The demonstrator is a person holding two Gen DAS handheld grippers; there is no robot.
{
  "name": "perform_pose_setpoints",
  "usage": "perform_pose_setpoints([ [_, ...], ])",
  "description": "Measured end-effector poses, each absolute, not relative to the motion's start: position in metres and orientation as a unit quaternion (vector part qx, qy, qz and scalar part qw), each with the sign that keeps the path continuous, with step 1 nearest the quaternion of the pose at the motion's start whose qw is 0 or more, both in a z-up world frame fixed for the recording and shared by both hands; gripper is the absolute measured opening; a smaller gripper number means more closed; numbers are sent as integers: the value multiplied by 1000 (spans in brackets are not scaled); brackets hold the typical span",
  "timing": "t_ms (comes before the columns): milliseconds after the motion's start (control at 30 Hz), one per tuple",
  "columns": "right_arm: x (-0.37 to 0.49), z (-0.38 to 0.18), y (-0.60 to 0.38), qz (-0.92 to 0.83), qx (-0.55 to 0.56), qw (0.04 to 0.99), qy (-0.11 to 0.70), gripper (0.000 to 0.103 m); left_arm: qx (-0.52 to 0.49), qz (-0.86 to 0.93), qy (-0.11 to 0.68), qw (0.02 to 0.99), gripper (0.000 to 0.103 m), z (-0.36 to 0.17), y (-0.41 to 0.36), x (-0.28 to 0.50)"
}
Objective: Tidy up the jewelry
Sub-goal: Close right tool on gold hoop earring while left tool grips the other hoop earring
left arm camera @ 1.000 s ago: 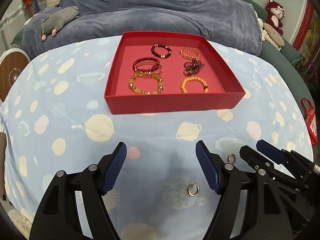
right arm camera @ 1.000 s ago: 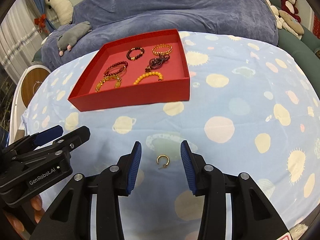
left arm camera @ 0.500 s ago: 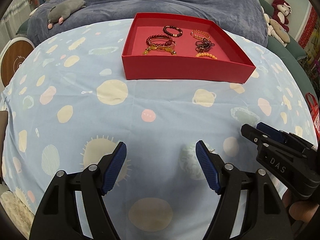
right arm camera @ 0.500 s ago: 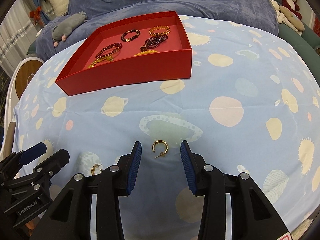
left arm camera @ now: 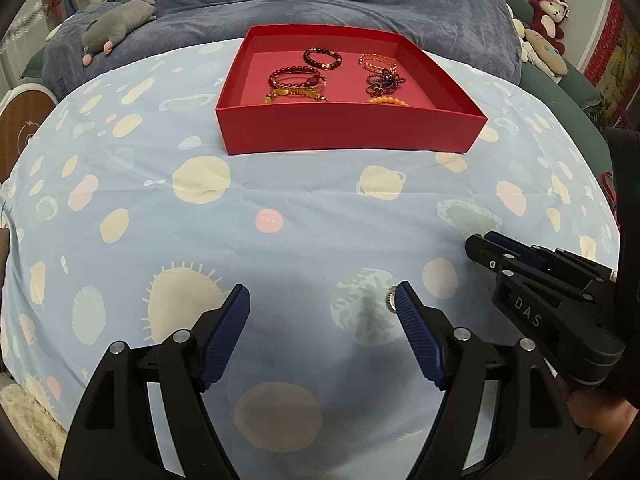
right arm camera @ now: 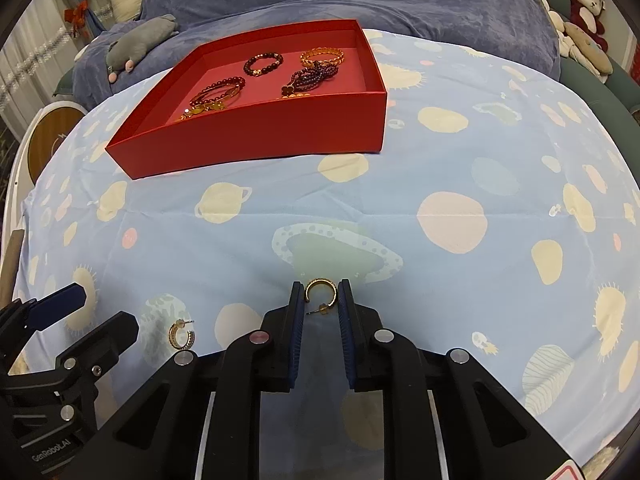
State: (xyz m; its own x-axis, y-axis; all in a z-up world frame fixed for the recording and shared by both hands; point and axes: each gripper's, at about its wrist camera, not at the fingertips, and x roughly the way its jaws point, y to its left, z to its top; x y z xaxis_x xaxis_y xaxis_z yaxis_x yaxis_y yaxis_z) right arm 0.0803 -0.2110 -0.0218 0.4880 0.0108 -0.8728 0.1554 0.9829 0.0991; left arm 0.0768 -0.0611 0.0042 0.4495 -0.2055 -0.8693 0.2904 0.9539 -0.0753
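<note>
Gold hoop earring (right arm camera: 320,293) pinched between the blue pads of the right gripper (right arm camera: 320,304), fingers nearly closed on its two sides, post sticking out toward 7 o'clock, over the planet-print sheet (right arm camera: 440,168). Second hoop earring (right arm camera: 182,334) lying on the sheet at 9 o'clock from the first, just beside the left gripper (right arm camera: 60,320), apart from its fingers. In the left wrist view, left gripper (left arm camera: 322,312) spread wide and holding nothing, with that second earring (left arm camera: 392,299) peeking out at the tip of its right-hand pad; touching or just beside, cannot tell. Red tray (left arm camera: 348,130) well apart at 12 o'clock, holding beaded bracelets (left arm camera: 298,80) in its left half, a gold chain bracelet (left arm camera: 378,62) and an orange bead bracelet (left arm camera: 388,100) in its right half. Grey plush toy (left arm camera: 116,28) on the blue blanket (left arm camera: 320,4) at 11 o'clock.
</note>
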Motion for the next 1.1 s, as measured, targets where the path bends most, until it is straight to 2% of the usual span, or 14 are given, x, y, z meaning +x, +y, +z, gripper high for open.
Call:
perform_pose_setpoints([
  [300, 47, -18, -221, -52, 119, 853, 505, 16, 61, -166, 509, 843, 71, -7, -87, 67],
  [433, 39, -20, -223, -56, 127, 851, 506, 16, 71, -168, 513, 839, 61, -14, -93, 67],
  [700, 37, -21, -225, -56, 133, 852, 504, 16, 82, -158, 507, 843, 57, -18, -96, 67],
  [867, 36, -22, -223, -54, 132, 852, 504, 16, 90, -154, 501, 847, 46, -18, -99, 69],
  [1100, 36, -21, -220, -49, 131, 853, 503, 16, 95, -158, 494, 850, 22, -17, -104, 70],
])
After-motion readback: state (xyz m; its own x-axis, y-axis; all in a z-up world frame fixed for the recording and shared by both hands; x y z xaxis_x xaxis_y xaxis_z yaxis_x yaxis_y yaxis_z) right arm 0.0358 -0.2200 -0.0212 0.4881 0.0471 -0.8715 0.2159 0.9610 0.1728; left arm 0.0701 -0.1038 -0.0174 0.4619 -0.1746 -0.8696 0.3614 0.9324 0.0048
